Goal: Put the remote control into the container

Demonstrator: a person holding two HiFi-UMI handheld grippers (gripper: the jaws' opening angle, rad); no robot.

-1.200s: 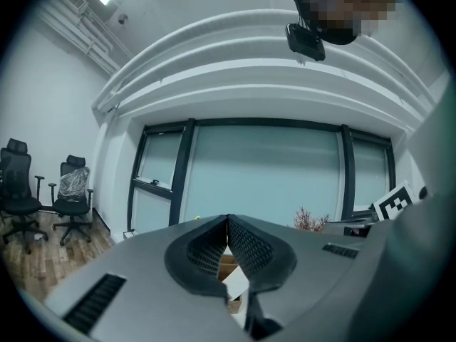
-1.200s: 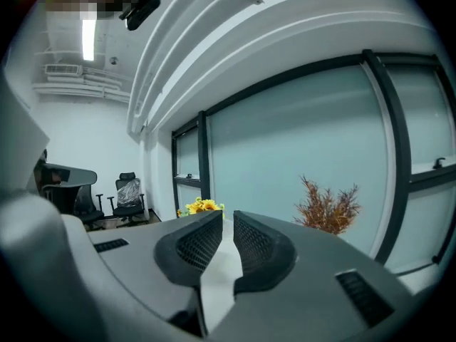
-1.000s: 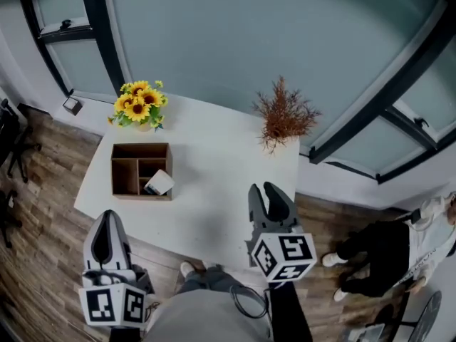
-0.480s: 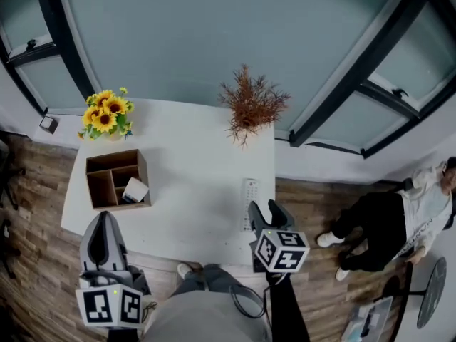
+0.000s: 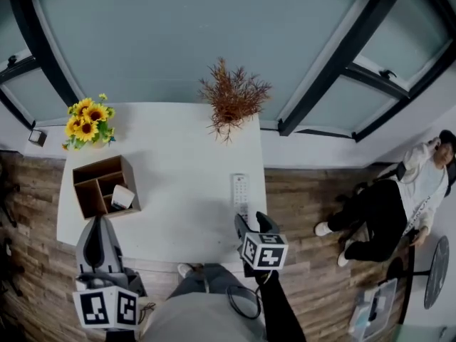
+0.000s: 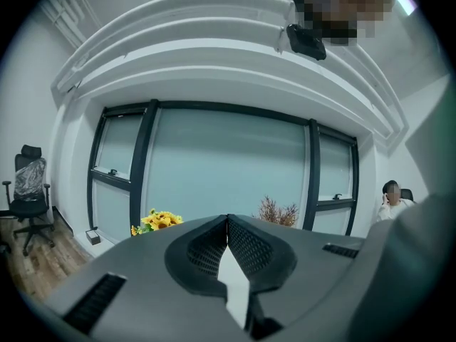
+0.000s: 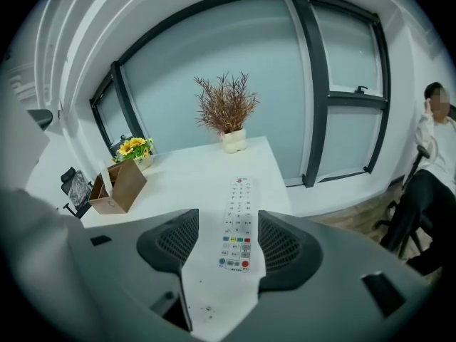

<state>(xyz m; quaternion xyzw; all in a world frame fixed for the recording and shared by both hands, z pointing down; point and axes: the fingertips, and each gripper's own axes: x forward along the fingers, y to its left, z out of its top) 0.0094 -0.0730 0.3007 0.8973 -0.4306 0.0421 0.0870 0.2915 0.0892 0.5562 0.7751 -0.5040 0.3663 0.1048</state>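
Lower and closer to the table than a second ago: right gripper (image 5: 249, 221), with the whole scene shifted left in the head view. Jaws just opened, now wide apart, with the near end of the long white remote control with coloured buttons (image 7: 237, 226) showing between them in the right gripper view; pads not on it. Lies flat near the right edge of the white rectangular table (image 5: 178, 162), well apart from the container. Left gripper (image 5: 97, 225) held at the near left side of the table, jaws together on nothing.

Brown wooden box container with inner dividers (image 5: 84, 189) on the left part of the table. Holds one small white object (image 5: 122, 197) in the near right compartment, as the head view shows; kind of object not clear.

Behind the box, bunch of yellow sunflowers (image 5: 87, 118) at the far left corner. At the far edge, dried reddish-brown plant in a white pot (image 7: 228, 109). Around the table, wooden plank floor (image 5: 28, 262) and frosted glass wall with dark frames (image 5: 178, 34). At the right, seated person in dark trousers (image 5: 399, 205).
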